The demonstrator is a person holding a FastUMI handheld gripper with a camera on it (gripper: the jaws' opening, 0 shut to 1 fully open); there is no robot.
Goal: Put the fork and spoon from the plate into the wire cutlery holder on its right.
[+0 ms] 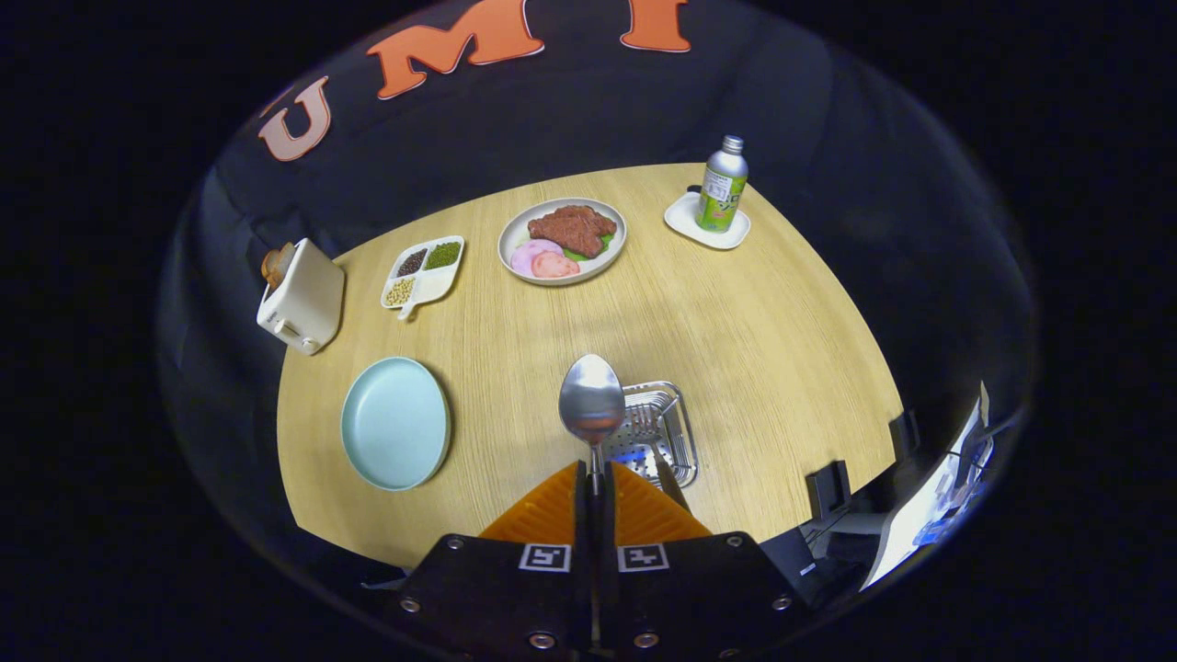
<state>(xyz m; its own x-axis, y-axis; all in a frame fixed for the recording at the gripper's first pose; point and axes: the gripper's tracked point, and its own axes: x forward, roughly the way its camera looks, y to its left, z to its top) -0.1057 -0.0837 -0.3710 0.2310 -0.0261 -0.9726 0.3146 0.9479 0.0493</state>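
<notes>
My gripper (pixel 595 476) is shut on the handle of a metal spoon (pixel 591 401), whose bowl sticks up ahead of the fingers. Right behind and below the spoon sits the wire cutlery holder (pixel 664 425), with a piece of cutlery lying in it. The spoon hangs over the holder's left side. To the left of the fingers lies a light blue plate (pixel 395 423) with nothing on it.
Further back on the wooden table (pixel 754 349) are a plate of meat and sliced sausage (pixel 563 241), a divided dish of beans (pixel 424 271), a white toaster (pixel 301 297) and a green bottle on a white coaster (pixel 721 188). The table's near edge runs just below the fingers.
</notes>
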